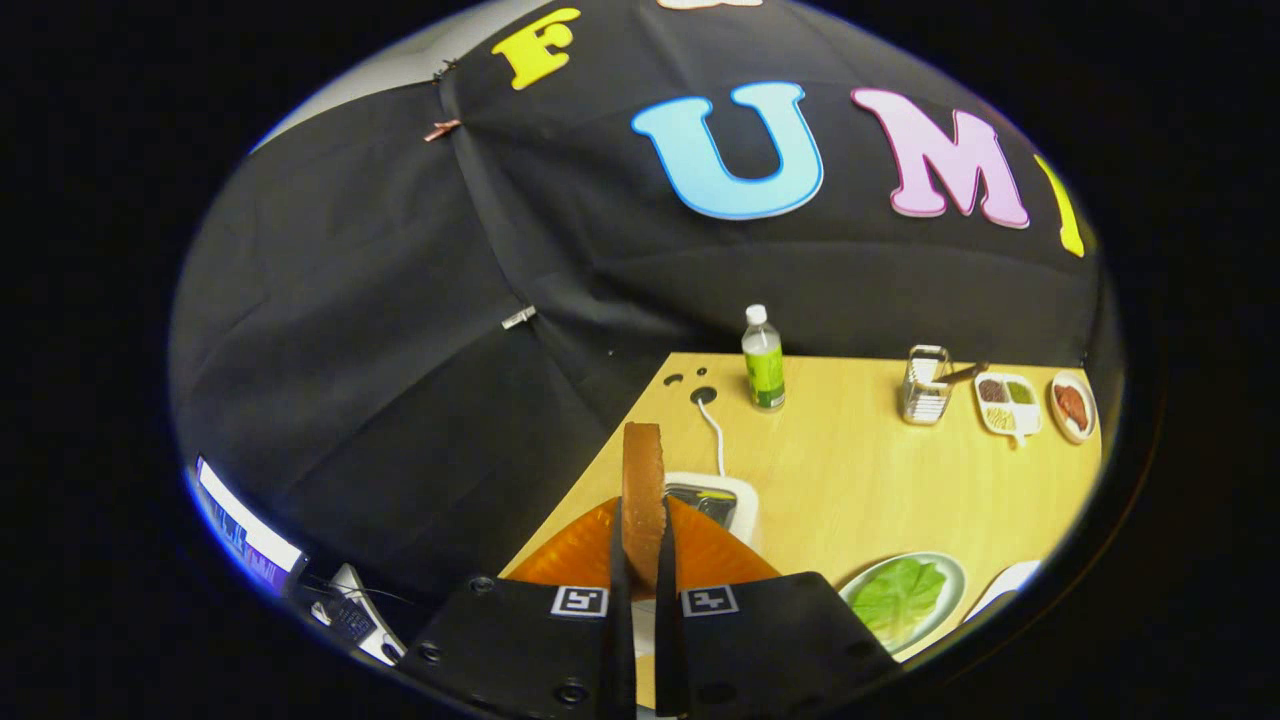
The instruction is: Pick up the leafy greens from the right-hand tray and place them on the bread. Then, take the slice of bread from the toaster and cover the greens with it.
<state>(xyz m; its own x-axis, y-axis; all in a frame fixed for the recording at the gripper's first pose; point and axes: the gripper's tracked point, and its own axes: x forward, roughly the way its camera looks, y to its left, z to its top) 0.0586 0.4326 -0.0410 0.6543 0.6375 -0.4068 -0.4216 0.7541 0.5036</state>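
Note:
My gripper (642, 560) is shut on a slice of bread (642, 490), held edge-on and upright between both fingers, lifted above the table. Right behind the slice stands the white toaster (738, 505), its slot just beyond the fingertips. An orange tray (715, 555) lies under and around the fingers. To the right of the fingers a pale round plate (950, 585) holds a green lettuce leaf (898, 595).
On the wooden table (860, 470) stand a water bottle (763, 360), a metal rack (925, 385), a divided white dish (1008, 402) with fillings and a small plate with red food (1072, 405). The toaster's white cord (715, 430) runs to a hole. A screen (245, 540) sits below left, off the table.

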